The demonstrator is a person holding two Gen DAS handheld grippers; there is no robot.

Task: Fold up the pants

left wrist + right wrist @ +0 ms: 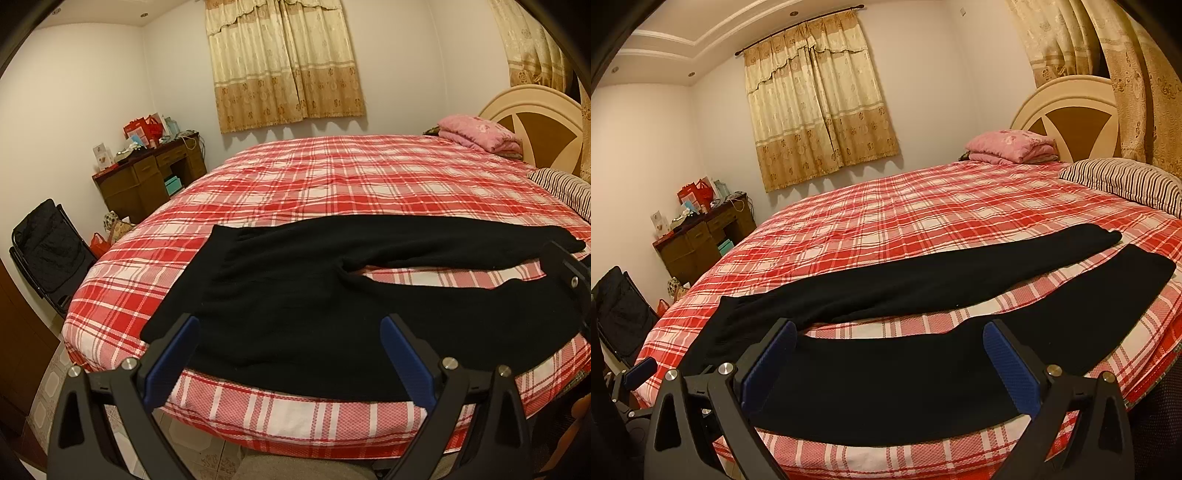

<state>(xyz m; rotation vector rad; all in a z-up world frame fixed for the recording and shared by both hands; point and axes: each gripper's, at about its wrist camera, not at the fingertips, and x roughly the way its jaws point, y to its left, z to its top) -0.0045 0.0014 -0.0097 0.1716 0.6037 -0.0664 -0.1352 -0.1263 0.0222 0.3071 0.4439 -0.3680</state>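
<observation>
A: Where do the black pants (295,295) lie?

B: Flat along the bed's (332,177) near edge, long axis crosswise, waist left, legs right.

A: And the jaws?

B: Both wide, empty. The left gripper (291,354) faces the waist; the right gripper (890,358) faces the near leg.

The pants (295,295) are plain black against the bed cover (332,177), a plaid of red and white with pinker checks between. A folded quilt (1012,146) is soft pink with a faint flower print, and the pillow (1126,182) beside it is striped dark on cream. The headboard (1067,114) is cream with brown panels. The curtains (284,62) are pale gold with a deeper tan floral border. The desk (147,181) is dark brown, red gift bags (144,129) on top. Both grippers, left (290,356) and right (890,363), are black with blue pads (1012,369).
</observation>
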